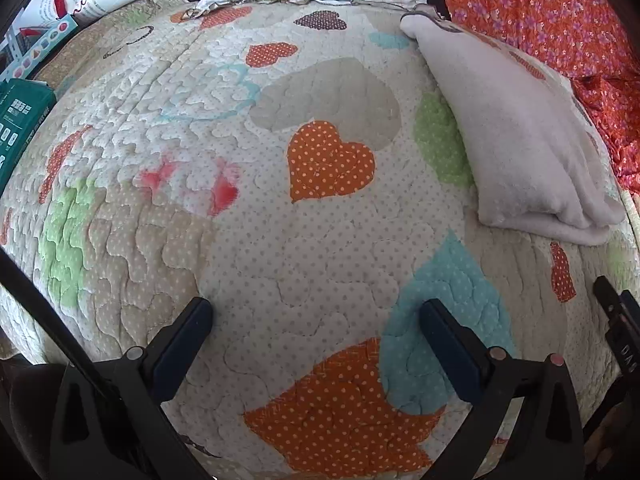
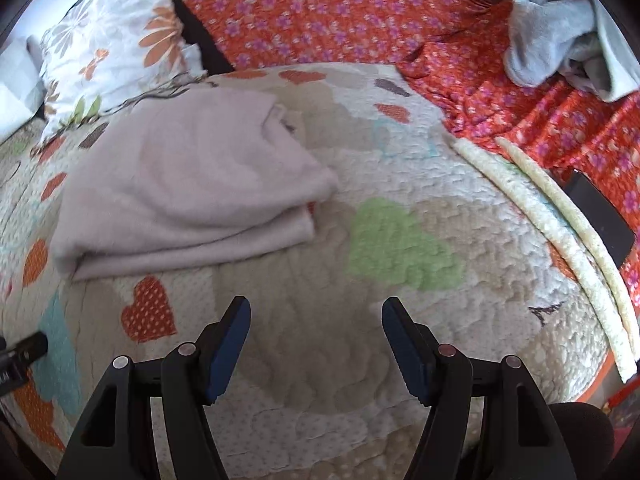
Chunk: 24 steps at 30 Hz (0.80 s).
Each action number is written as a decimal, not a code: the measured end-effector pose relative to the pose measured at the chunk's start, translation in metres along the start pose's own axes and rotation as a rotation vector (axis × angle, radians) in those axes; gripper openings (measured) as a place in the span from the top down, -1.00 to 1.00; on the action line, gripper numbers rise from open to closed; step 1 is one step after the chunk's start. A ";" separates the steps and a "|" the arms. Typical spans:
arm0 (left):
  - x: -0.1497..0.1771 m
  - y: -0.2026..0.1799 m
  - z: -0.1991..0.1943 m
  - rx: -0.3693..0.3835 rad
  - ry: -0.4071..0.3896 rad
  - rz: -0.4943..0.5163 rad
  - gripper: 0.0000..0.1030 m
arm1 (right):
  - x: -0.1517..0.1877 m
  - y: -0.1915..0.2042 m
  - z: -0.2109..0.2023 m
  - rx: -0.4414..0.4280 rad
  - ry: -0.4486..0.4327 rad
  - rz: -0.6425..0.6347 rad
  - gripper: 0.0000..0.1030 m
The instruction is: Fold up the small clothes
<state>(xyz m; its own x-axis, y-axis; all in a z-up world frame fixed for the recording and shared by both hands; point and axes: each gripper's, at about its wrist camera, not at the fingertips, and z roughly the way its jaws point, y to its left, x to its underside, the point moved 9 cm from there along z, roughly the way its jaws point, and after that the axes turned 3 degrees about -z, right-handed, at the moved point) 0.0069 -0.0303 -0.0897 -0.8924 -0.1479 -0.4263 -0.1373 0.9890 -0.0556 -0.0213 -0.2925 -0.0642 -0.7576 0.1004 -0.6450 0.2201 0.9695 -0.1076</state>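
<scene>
A pale pink fleece garment [image 1: 520, 136] lies folded on the heart-patterned quilt [image 1: 280, 240], at the right in the left wrist view. In the right wrist view the garment [image 2: 188, 184] lies at the upper left. My left gripper [image 1: 316, 312] is open and empty over bare quilt, well left of and nearer than the garment. My right gripper [image 2: 316, 312] is open and empty above the quilt [image 2: 360, 360], just in front of the garment's near edge. A heap of grey clothes [image 2: 560, 32] lies at the far right on the red floral cover [image 2: 340, 12].
A floral pillow [image 2: 112, 52] lies beyond the folded garment. A black phone [image 2: 600, 216] lies on the red cover past the quilt's folded edge [image 2: 560, 232]. A green box [image 1: 20, 120] and papers [image 1: 60, 8] are at the left. The other gripper's tip [image 1: 616, 312] shows at the right.
</scene>
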 end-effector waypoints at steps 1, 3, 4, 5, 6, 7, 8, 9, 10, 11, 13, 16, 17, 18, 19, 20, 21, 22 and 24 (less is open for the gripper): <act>0.000 0.000 0.000 0.001 0.001 0.001 -1.00 | 0.001 0.003 0.001 -0.012 0.000 -0.004 -0.41; -0.001 0.001 -0.002 0.001 -0.006 -0.002 -1.00 | 0.004 0.008 0.004 -0.041 0.001 -0.007 -0.41; 0.000 0.002 -0.004 -0.005 -0.009 -0.007 -1.00 | 0.004 0.010 0.006 -0.053 0.003 -0.009 -0.41; 0.002 0.004 -0.007 -0.014 -0.011 -0.022 -1.00 | 0.005 0.011 0.007 -0.062 0.001 -0.009 -0.41; 0.004 0.005 -0.010 -0.021 -0.013 -0.036 -1.00 | 0.004 0.012 0.006 -0.073 -0.007 -0.010 -0.41; 0.006 0.005 -0.013 -0.023 -0.015 -0.049 -1.00 | 0.002 0.012 0.006 -0.081 -0.016 -0.012 -0.41; 0.009 0.006 -0.017 -0.024 -0.017 -0.063 -1.00 | 0.001 0.011 0.004 -0.089 -0.025 -0.009 -0.41; 0.010 0.006 -0.022 -0.029 -0.022 -0.074 -1.00 | 0.001 0.009 0.003 -0.094 -0.028 -0.003 -0.41; 0.012 0.006 -0.025 -0.035 -0.028 -0.077 -1.00 | 0.001 0.007 0.003 -0.100 -0.030 0.007 -0.41; 0.012 0.006 -0.029 -0.040 -0.034 -0.078 -1.00 | 0.001 0.004 0.002 -0.107 -0.030 0.021 -0.41; 0.012 0.001 -0.038 -0.048 -0.054 -0.071 -1.00 | 0.001 -0.003 0.000 -0.118 -0.027 0.056 -0.41; 0.010 -0.006 -0.049 -0.053 -0.075 -0.062 -1.00 | 0.002 -0.012 -0.002 -0.129 -0.025 0.102 -0.41; 0.010 -0.009 -0.052 -0.051 -0.078 -0.060 -1.00 | 0.002 -0.015 -0.003 -0.128 -0.025 0.113 -0.41; 0.011 -0.012 -0.054 -0.048 -0.078 -0.057 -1.00 | 0.002 -0.017 -0.004 -0.127 -0.026 0.124 -0.41; 0.011 -0.015 -0.056 -0.046 -0.076 -0.051 -1.00 | 0.001 -0.020 -0.005 -0.127 -0.029 0.133 -0.41; 0.010 -0.017 -0.057 -0.047 -0.075 -0.044 -1.00 | 0.001 -0.021 -0.007 -0.126 -0.031 0.138 -0.41; 0.011 -0.020 -0.058 -0.053 -0.075 -0.033 -1.00 | 0.000 -0.023 -0.008 -0.125 -0.035 0.143 -0.42; 0.010 -0.022 -0.059 -0.057 -0.076 -0.024 -1.00 | -0.001 -0.023 -0.011 -0.122 -0.042 0.143 -0.42; 0.010 -0.026 -0.060 -0.060 -0.080 -0.006 -1.00 | -0.008 -0.023 -0.016 -0.120 -0.053 0.127 -0.42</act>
<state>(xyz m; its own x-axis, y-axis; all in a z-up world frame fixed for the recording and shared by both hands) -0.0243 -0.0581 -0.0380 -0.8548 -0.1506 -0.4967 -0.1703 0.9854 -0.0057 -0.0295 -0.3119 -0.0445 -0.6942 0.2150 -0.6869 0.2350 0.9698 0.0660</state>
